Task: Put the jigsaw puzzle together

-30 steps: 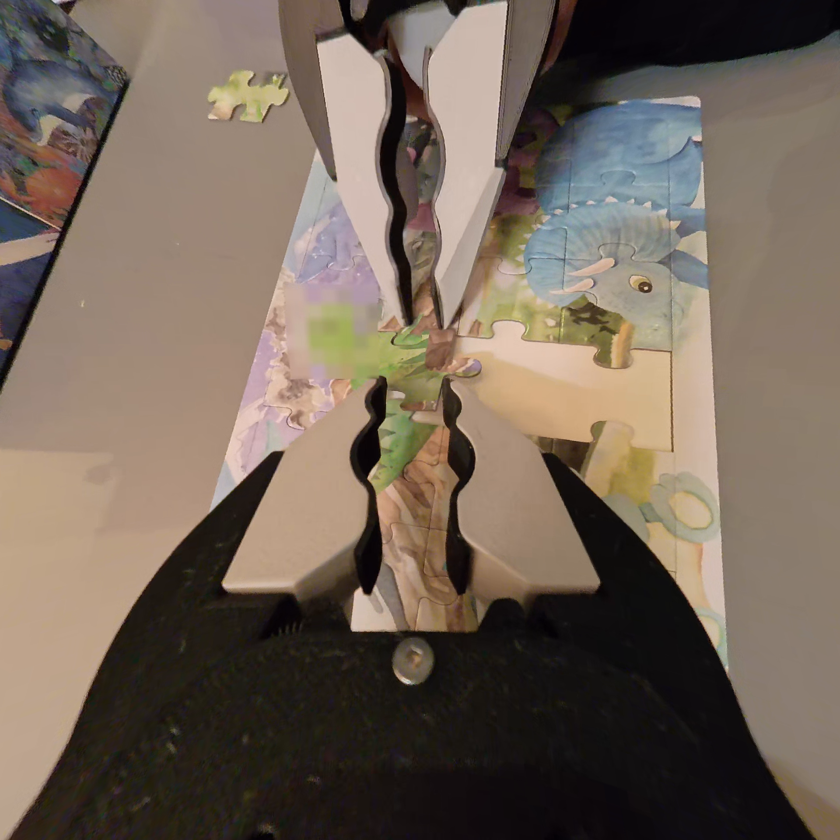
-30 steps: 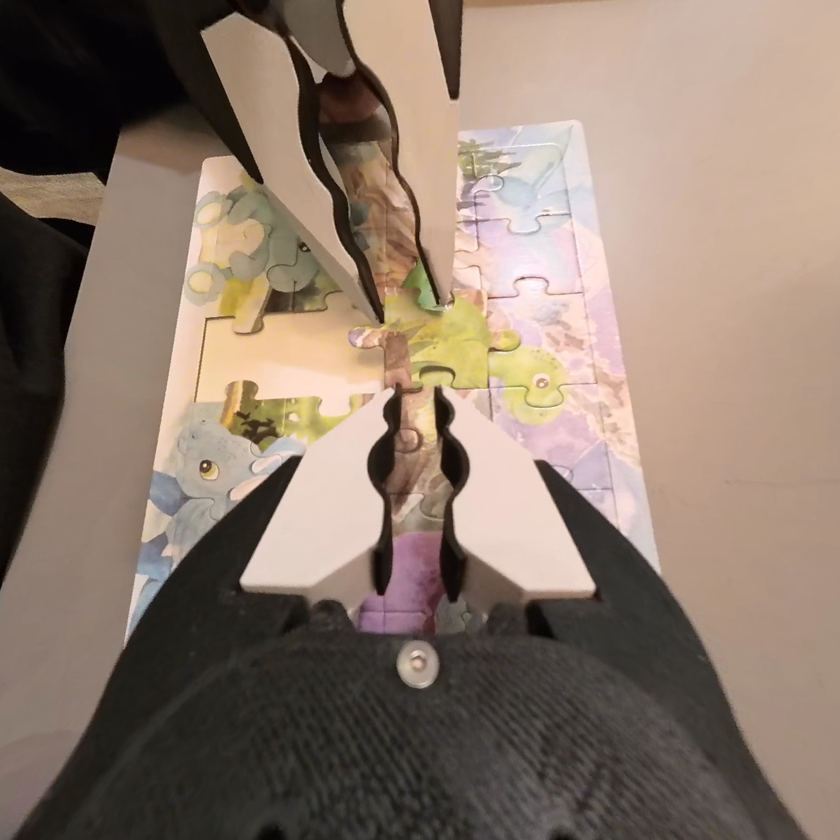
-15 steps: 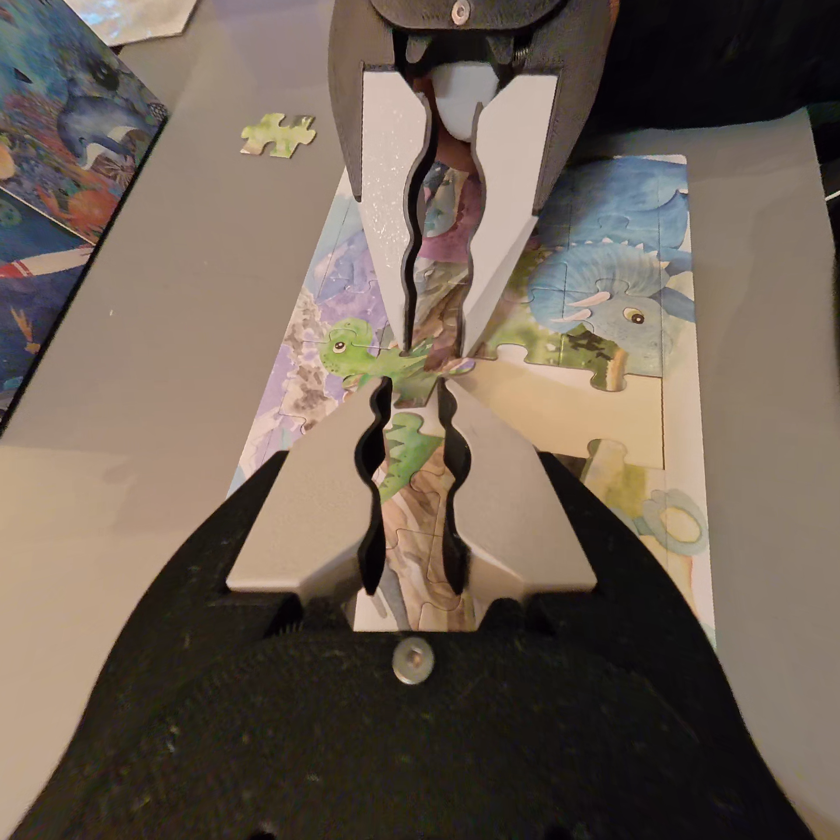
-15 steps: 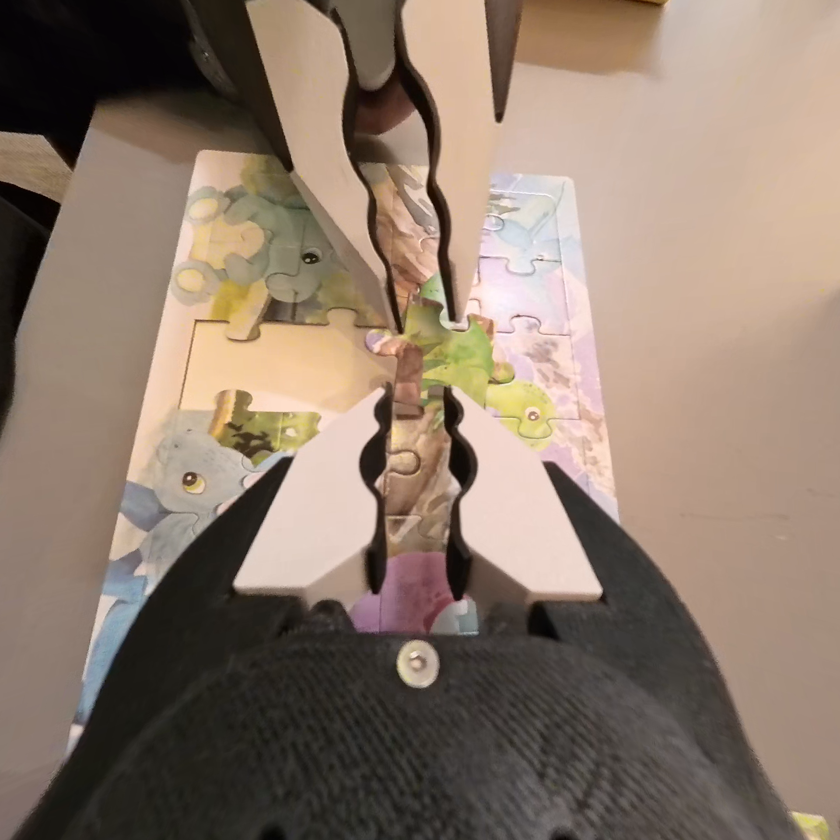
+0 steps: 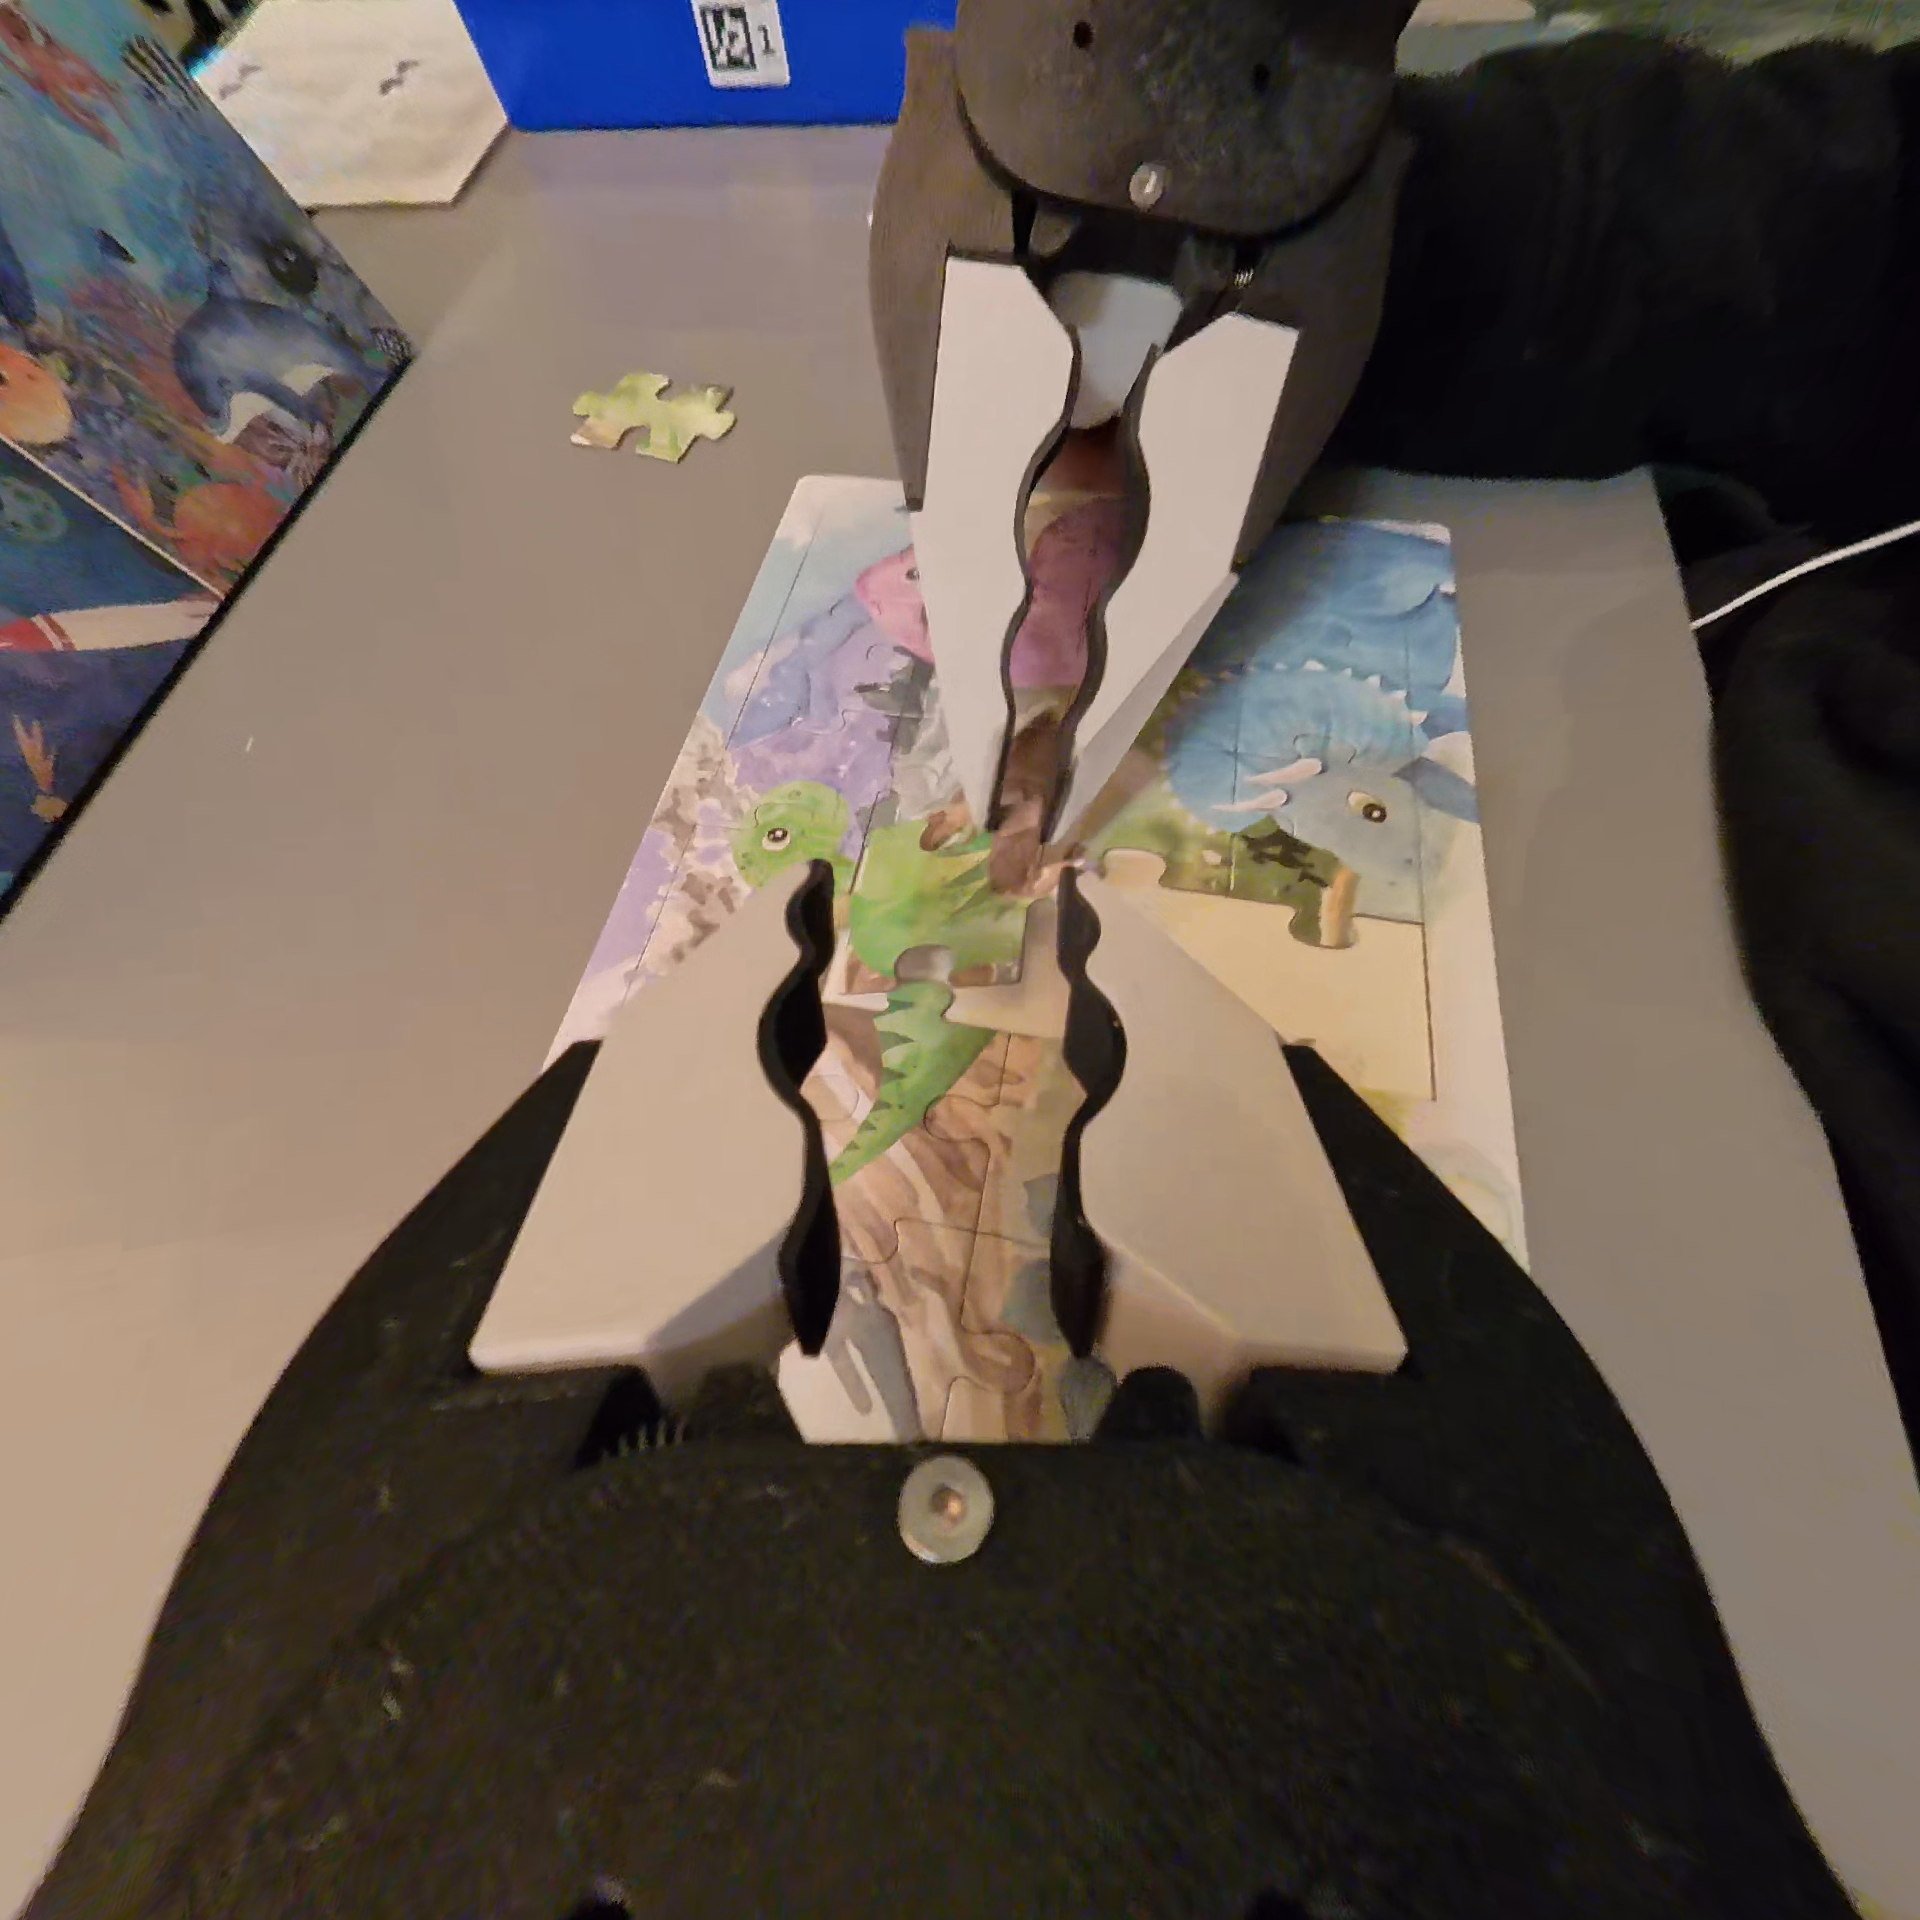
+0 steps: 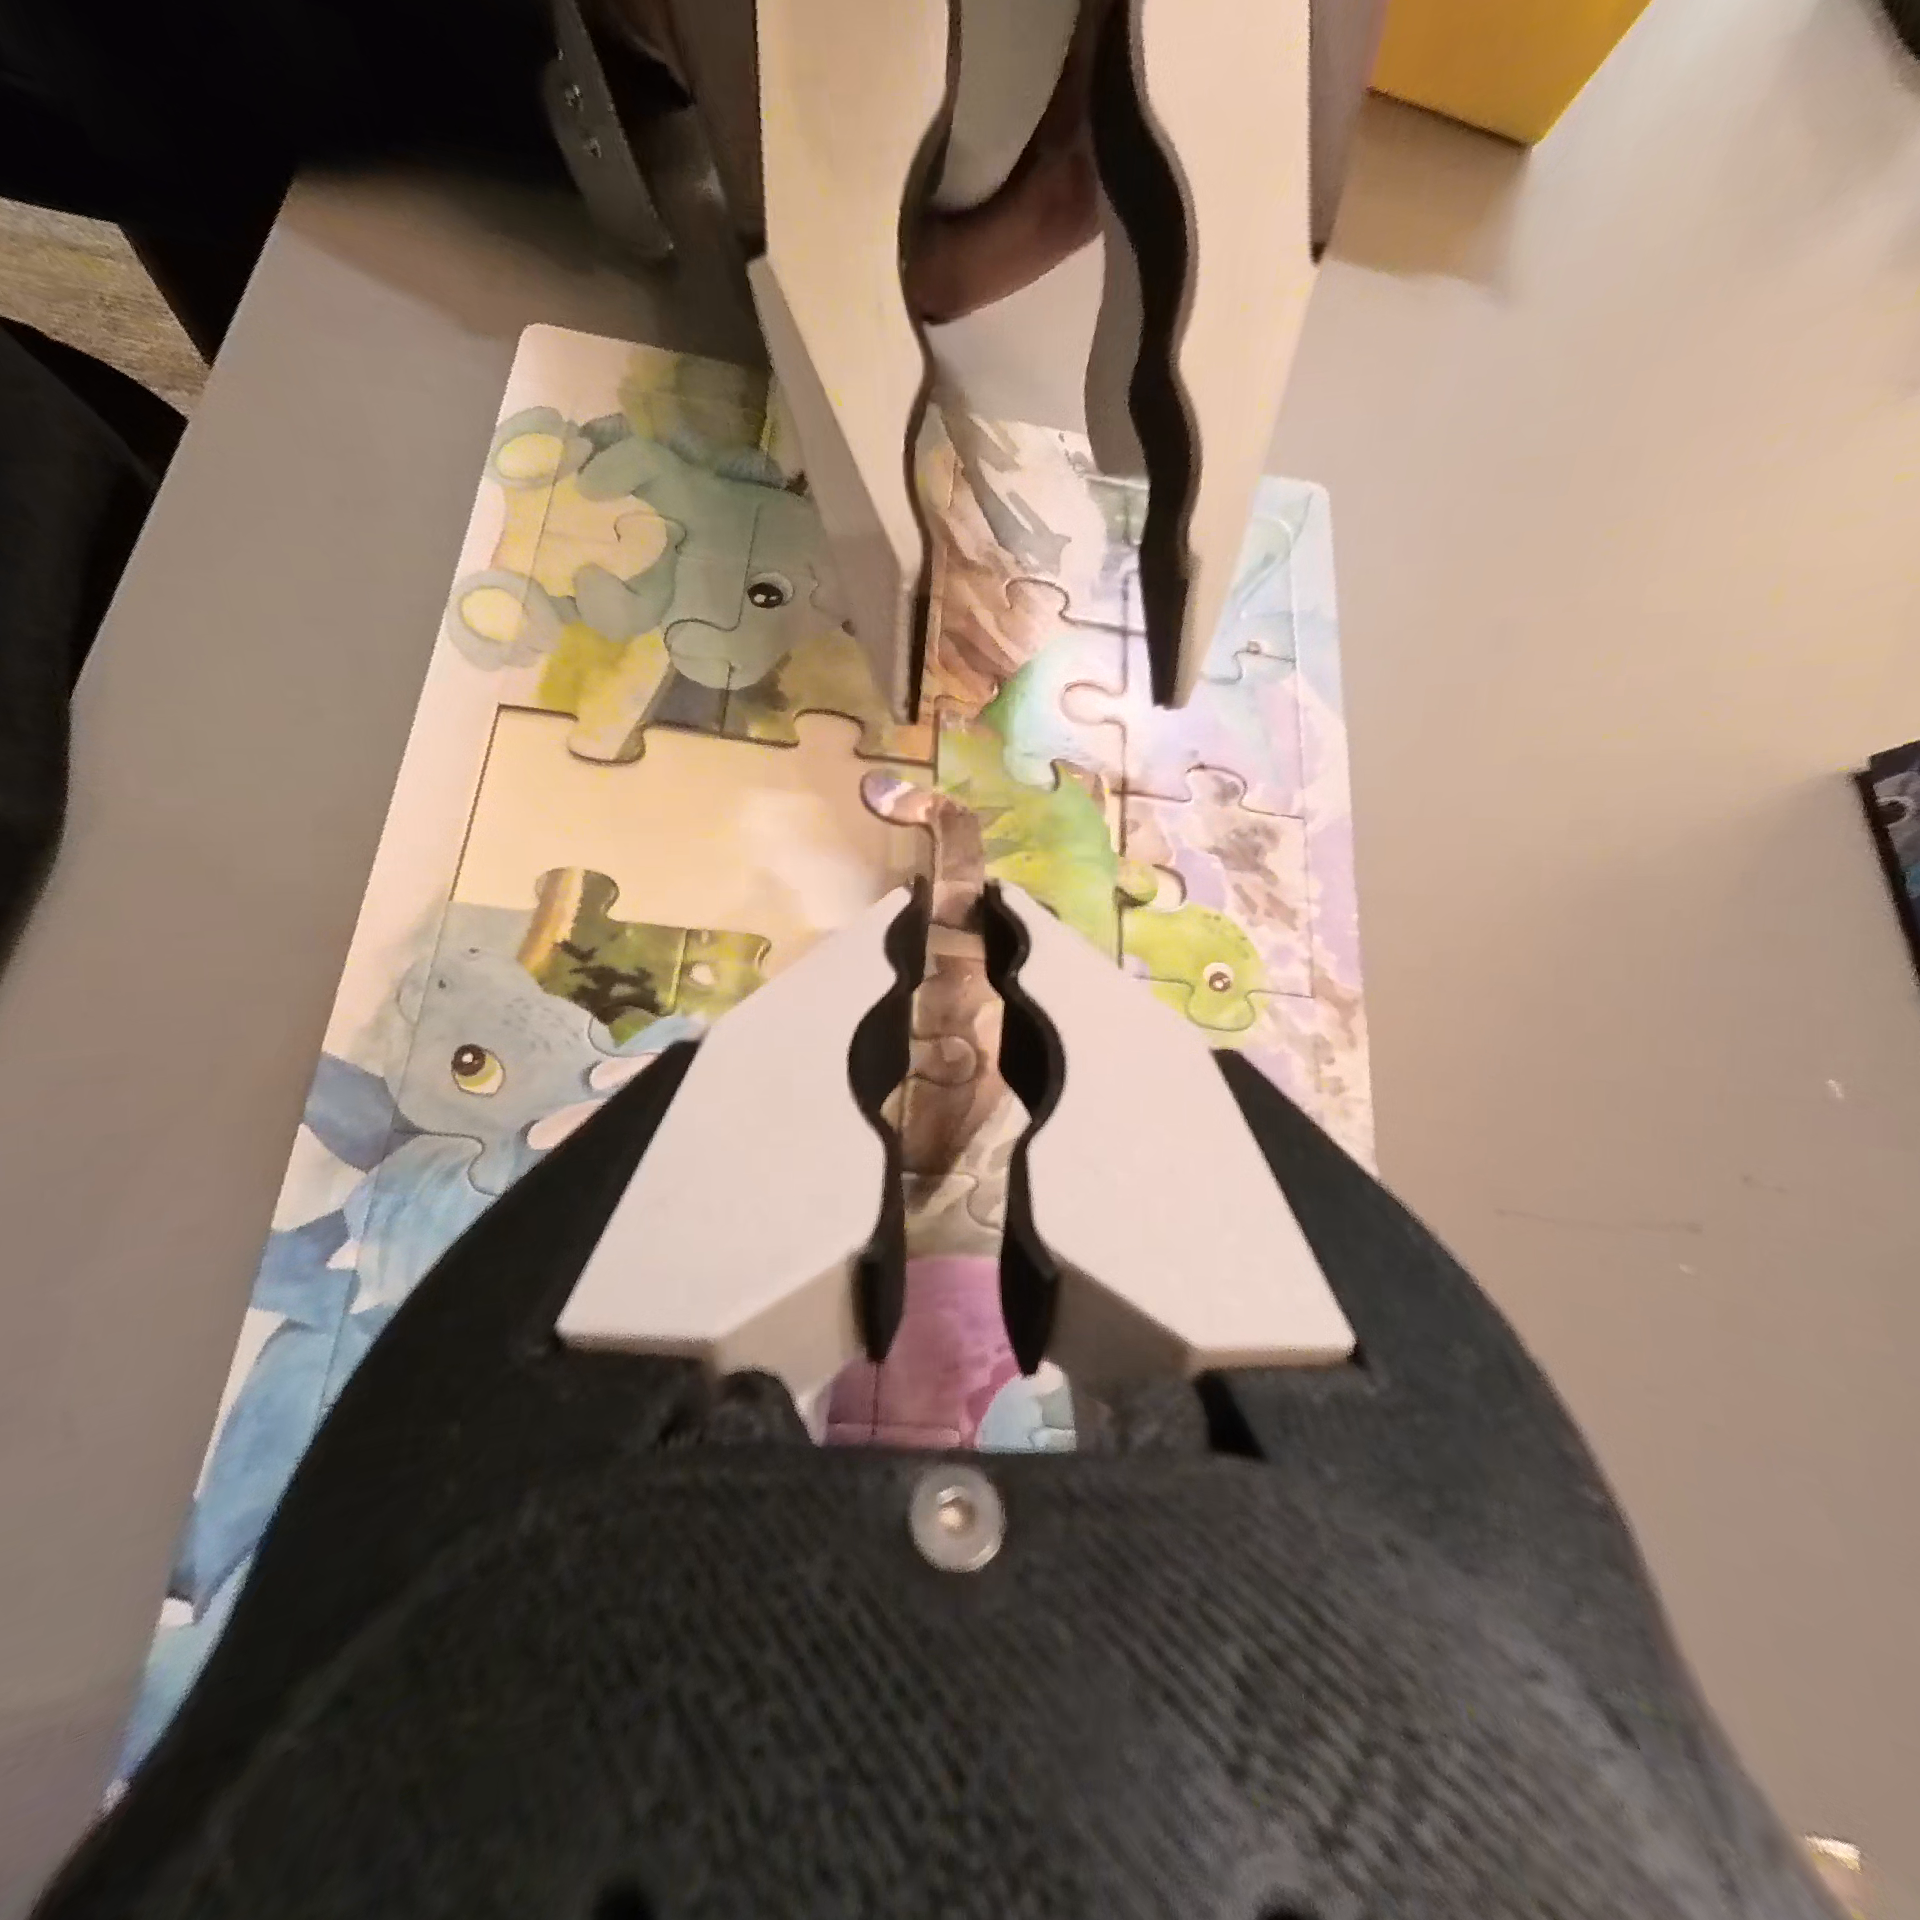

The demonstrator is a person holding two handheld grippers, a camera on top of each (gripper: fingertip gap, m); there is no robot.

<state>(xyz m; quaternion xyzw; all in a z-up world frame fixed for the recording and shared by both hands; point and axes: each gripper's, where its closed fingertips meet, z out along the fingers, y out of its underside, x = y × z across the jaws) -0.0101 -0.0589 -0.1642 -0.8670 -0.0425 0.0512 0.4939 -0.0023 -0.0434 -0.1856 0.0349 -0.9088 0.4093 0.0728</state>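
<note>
The dinosaur puzzle board [image 5: 1475, 1039] [image 6: 416, 935] lies on the grey table, with an empty cream slot [image 5: 1247, 997] [image 6: 675, 831] in its middle. A green dinosaur piece [image 5: 935, 904] [image 6: 1039, 821] lies slightly askew at the slot's edge. My left gripper [image 5: 945, 883] is open, its tips either side of that piece; it reaches in from the top of the right wrist view [image 6: 1039, 701]. My right gripper [image 6: 956, 888] faces it and is nearly closed, pinching the piece's brown edge; it also shows in the left wrist view [image 5: 1023, 831].
A loose green piece [image 5: 655, 416] lies on the table beyond the board's far left corner. A picture-covered puzzle box [image 5: 156, 364] stands at the left, a blue bin [image 5: 623, 62] at the back. Dark clothing [image 5: 1714, 312] borders the right. A yellow object [image 6: 1486, 62] sits behind. The tips of both grippers are at nearly the same place. Both grippers' tips are roughly 6 centimeters from the empty cream slot [image 6: 675, 831].
My left gripper's jaws have spread wider apart. Both grippers have drawn back a little, so more of the board and table shows. The right gripper stays pinched on the piece.
</note>
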